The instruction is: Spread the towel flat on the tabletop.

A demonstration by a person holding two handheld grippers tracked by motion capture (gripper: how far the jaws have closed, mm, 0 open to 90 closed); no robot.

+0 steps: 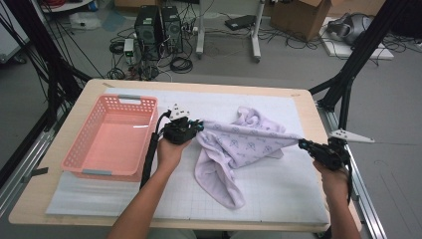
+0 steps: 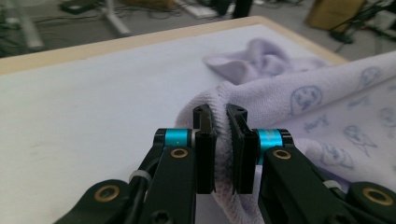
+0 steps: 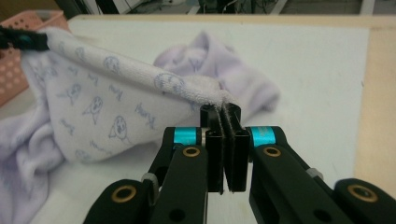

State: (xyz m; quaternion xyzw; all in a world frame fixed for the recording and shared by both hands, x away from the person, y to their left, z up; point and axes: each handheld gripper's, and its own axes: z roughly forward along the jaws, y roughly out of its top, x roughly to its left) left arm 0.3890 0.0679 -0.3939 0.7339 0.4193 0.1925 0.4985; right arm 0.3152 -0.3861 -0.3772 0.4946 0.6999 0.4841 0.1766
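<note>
While the lilac towel (image 1: 234, 149) lies mostly crumpled on the white mat (image 1: 278, 194) that covers the tabletop (image 1: 54, 199), one stretch of its edge is lifted and pulled taut between the two grippers. The left gripper (image 1: 198, 126) sits near the middle of the mat, just beside the pink basket (image 1: 79, 149), and in the left gripper view its jaws are clamped on a thick fold of the towel's hem (image 2: 224, 154), the terry cloth bulging out above and below the pads. The right gripper (image 1: 302, 144) is held out toward the right edge of the tabletop, and the right gripper view shows its jaws pressed together on a thin corner of the same towel (image 3: 226, 109) (only a sliver of cloth sits between the pads).

From the held edge the towel hangs down in a loose pouch that rests on the mat toward the person's side, and a bunched part (image 1: 251, 117) lies farther back, beyond the taut line. The towel bears a faint print of small blue figures (image 3: 116, 126), clearest in the right gripper view. The basket stands on the left part of the tabletop, well apart from the right gripper. The person's forearms (image 1: 149, 199) come in from the near edge, one behind each gripper.
</note>
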